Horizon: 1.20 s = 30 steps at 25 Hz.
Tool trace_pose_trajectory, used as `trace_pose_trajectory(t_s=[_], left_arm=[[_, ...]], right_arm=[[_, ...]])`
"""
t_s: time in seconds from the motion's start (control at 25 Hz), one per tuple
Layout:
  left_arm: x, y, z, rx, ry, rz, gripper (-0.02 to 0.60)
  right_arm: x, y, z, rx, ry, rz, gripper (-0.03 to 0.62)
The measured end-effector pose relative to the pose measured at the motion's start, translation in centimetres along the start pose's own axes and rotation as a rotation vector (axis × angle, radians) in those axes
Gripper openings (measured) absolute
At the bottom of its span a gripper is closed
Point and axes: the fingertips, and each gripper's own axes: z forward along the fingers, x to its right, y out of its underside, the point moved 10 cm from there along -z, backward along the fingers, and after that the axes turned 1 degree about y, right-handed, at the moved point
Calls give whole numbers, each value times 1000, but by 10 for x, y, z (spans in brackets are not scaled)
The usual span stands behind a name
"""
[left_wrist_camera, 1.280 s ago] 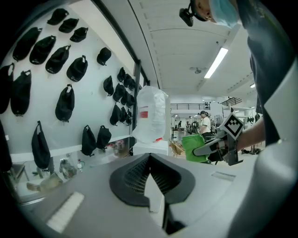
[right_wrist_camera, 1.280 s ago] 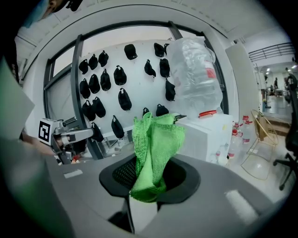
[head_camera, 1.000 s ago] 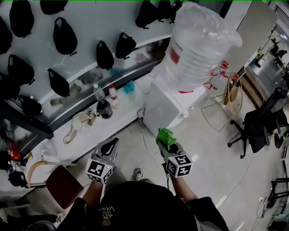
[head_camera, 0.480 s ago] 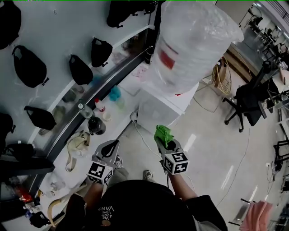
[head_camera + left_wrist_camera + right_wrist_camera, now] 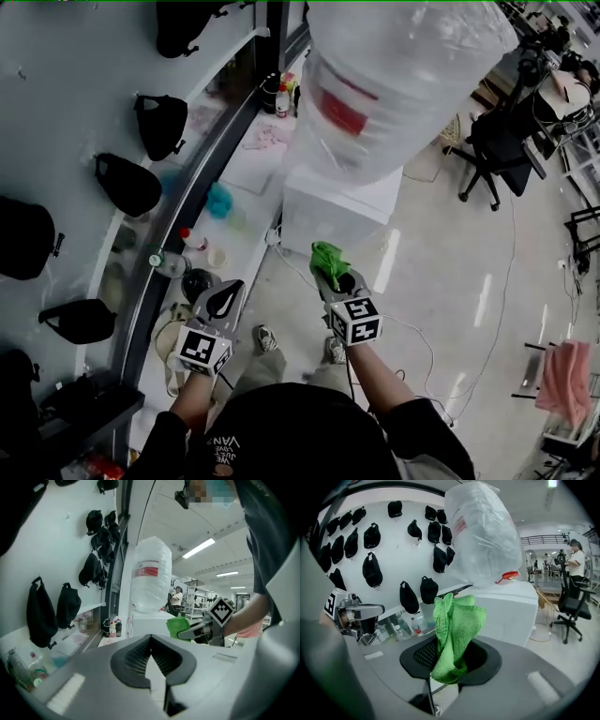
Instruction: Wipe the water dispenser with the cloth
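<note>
The water dispenser (image 5: 336, 214) is a white box on the floor, topped by a big bottle (image 5: 394, 84) wrapped in clear plastic. A crumpled green cloth (image 5: 327, 262) sticks up out of my right gripper (image 5: 338, 281), which is shut on it just short of the dispenser's near side. In the right gripper view the cloth (image 5: 453, 629) stands in front of the dispenser (image 5: 512, 609) and the bottle (image 5: 483, 534). To the left at about the same height, my left gripper (image 5: 225, 303) is shut with nothing in it. Its own view shows the dispenser (image 5: 151, 619) ahead and the cloth (image 5: 177, 626).
Black caps (image 5: 127, 184) hang on the white wall at left, above a counter ledge with small bottles (image 5: 192, 246). A cable (image 5: 412, 323) runs over the glossy floor. An office chair (image 5: 492, 141) stands behind the dispenser, and a pink cloth (image 5: 565, 375) hangs at far right.
The head view has swung left and closed in, so the dispenser and bottle now loom above the grippers. Both grippers keep their pose, and the cloth stays in the right one.
</note>
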Motion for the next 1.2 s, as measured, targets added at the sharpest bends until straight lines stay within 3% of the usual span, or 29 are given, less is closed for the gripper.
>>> trace_pose_trajectory(t_s=[0.44,0.68,1.0,1.2], left_arm=[[-35,29,26,-32,85,-3,2],[-49,35,13,-47,65,-6,2],[-54,38,0,-61,7,-23,2],[-37,35,16,-46,36,-21,2]], right_arm=[[-14,-19,112,46,53,-28,118],[-15,-36,154,83,86,10,118],[6,-39,157,88,136,56,118],[38,-27,127,76,190,75,118]])
